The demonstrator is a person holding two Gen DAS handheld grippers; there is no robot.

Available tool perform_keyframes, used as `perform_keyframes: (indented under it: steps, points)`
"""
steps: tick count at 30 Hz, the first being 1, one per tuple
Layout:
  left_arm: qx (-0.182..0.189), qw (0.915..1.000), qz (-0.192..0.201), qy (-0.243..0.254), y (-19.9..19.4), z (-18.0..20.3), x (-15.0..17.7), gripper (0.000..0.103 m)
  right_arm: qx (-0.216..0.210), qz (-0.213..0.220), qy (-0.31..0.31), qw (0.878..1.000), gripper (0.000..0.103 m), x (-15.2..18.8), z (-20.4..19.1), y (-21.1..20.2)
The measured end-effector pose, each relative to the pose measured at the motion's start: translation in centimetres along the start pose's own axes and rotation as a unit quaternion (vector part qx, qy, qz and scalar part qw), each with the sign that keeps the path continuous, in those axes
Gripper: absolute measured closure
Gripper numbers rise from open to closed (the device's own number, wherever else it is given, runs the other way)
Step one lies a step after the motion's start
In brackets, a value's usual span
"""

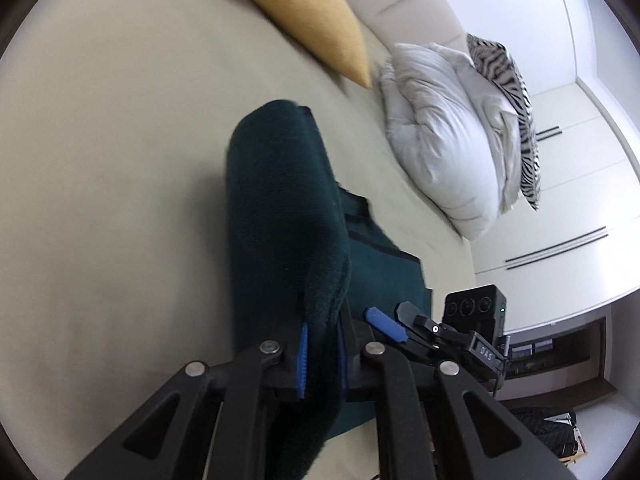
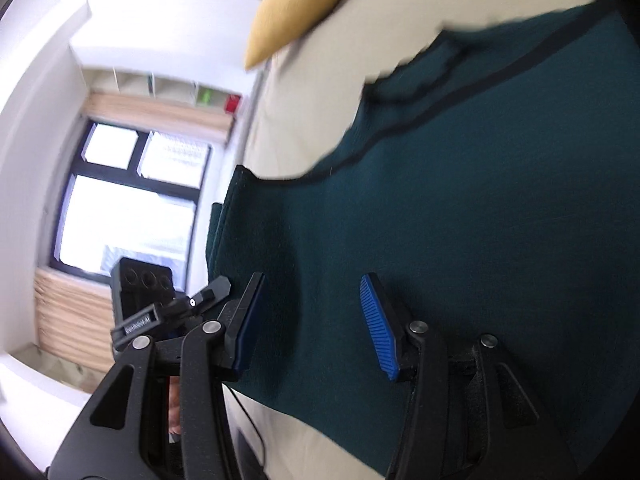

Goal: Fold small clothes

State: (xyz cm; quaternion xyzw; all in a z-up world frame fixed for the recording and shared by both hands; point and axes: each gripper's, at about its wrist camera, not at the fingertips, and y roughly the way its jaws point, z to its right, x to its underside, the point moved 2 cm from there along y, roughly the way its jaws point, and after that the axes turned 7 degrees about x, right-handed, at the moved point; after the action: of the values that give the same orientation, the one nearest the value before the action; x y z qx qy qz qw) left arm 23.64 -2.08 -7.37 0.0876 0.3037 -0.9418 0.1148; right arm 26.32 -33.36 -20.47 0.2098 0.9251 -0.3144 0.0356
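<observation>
A dark green garment (image 1: 280, 200) with black trim lies on the beige bed (image 1: 100, 160). One fold of it rises from the sheet into my left gripper (image 1: 322, 336), which is shut on the cloth between its blue pads. The flat part of the garment (image 2: 480, 220) spreads under my right gripper (image 2: 316, 320), whose blue pads stand well apart just above the cloth, pressing on nothing. In the left wrist view a blue pad of the right gripper's fingers (image 1: 385, 323) shows close beside the held fold.
A yellow cushion (image 1: 304, 12), a bundled white duvet (image 1: 436, 128) and a zebra-striped cushion (image 1: 516, 120) lie at the head of the bed. White wardrobe doors (image 1: 580, 200) stand to the right. A window (image 2: 132, 200) is beyond the bed's edge.
</observation>
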Motion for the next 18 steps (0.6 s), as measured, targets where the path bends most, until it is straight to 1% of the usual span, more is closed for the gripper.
perform_keyframes:
  steps: [4,6,8,10,13,15,16,17,18]
  points:
    - [0.014,0.9995,-0.023,0.017,5.7,3.8,1.6,0.092,-0.022,0.035,0.026,0.999,0.056,-0.7,2.5,-5.2]
    - [0.013,0.9991,-0.035,0.019,9.3,4.5,2.2,0.092,-0.023,0.050,0.033,0.998,0.056,-1.1,3.8,-7.6]
    - [0.005,0.9990,-0.045,0.006,12.2,3.9,2.9,0.092,-0.016,0.059,0.042,0.997,0.055,-1.4,5.1,-8.8]
    - [0.003,0.9988,-0.048,-0.009,14.1,2.8,3.6,0.091,-0.005,0.064,0.051,0.997,0.055,-1.2,6.5,-9.7]
    - [0.005,0.9994,-0.034,-0.004,14.2,2.9,3.8,0.089,0.001,0.064,0.070,0.995,0.055,-0.7,8.5,-10.4]
    - [0.015,0.9992,-0.036,0.004,13.9,3.7,3.9,0.074,0.000,0.064,0.076,0.995,0.056,-0.3,8.9,-9.7]
    - [0.019,0.9989,-0.042,0.010,13.6,4.3,4.0,0.062,-0.001,0.065,0.077,0.995,0.056,-0.2,8.8,-9.5]
    - [0.027,0.9983,-0.047,0.020,13.1,5.1,4.3,0.054,-0.003,0.064,0.076,0.995,0.055,-0.2,8.6,-9.4]
    - [0.036,0.9979,-0.044,0.032,12.3,5.8,4.6,0.053,-0.005,0.061,0.074,0.995,0.055,-0.2,8.3,-9.3]
